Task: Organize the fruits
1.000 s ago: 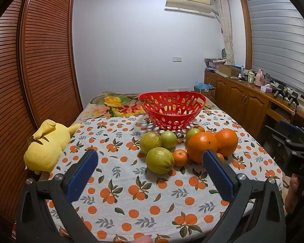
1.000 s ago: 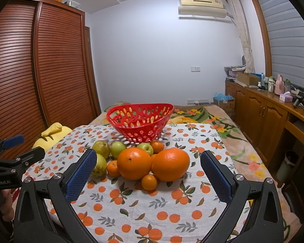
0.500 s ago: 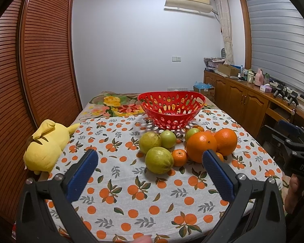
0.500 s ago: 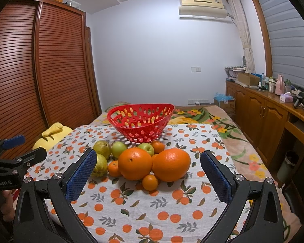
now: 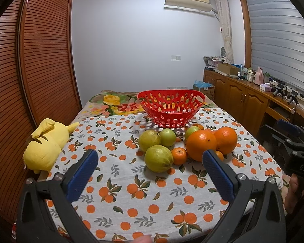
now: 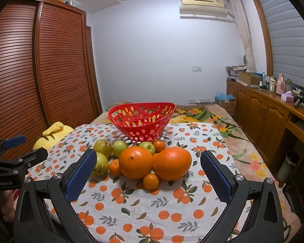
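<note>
Bedroom, louvred wardrobe, desk (image 5: 131,198) under orange-print cloth.

Left wrist view: left gripper (image 5: 150,159) held back from the fruit, jaws released, nothing between them. Red basket (image 5: 170,109) at far end, apparently empty. Fruit heaped in front of it: two yellow-green pears (image 5: 158,158), two large oranges (image 5: 201,145), one mandarin (image 5: 179,156), green apples behind. Yellow plush toy (image 5: 43,143) at desk's left edge.

Right wrist view: right gripper (image 6: 148,160) likewise released, facing large oranges (image 6: 136,162); small mandarin (image 6: 151,181) nearest. Basket (image 6: 141,121) holds no visible fruit.

Progress: none moved; all fruit remains to place.
</note>
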Tool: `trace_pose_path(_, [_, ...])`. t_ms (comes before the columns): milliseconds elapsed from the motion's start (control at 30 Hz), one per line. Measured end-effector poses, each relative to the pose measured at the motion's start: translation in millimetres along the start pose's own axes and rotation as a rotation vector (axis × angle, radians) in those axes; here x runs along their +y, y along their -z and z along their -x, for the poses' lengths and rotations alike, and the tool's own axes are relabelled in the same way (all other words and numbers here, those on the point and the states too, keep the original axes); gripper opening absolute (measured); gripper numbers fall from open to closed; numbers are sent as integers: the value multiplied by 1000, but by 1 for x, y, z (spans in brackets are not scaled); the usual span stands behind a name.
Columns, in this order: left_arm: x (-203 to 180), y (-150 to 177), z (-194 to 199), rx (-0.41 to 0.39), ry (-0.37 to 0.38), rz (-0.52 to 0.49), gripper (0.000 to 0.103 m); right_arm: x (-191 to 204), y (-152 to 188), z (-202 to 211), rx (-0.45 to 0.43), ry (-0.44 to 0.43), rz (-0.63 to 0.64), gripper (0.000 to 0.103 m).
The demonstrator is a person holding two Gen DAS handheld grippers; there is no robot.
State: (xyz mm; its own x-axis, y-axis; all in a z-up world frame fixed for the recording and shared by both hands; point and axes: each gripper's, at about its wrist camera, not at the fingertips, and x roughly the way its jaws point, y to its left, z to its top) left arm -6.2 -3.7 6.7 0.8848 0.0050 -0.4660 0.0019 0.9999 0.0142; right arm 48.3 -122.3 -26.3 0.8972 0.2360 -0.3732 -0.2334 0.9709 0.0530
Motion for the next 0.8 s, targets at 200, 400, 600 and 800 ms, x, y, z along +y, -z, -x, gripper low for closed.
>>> trace_pose_path(200, [3,6,-7,20,4,3,103,-1,3,-2,7,-3,-6,103])
trace_pose_path(400, [9,12,-22,53,21,10,103,-8,7,-5,21,-9,-10,103])
trace_pose_path(600, [12,20,-43,98,47,-2,103,-16,16,-17,55,-17,-20,103])
trace_pose_path(800, [11,25,-67,135,80,-24,103,-26,23,-32,90,-18,-14,103])
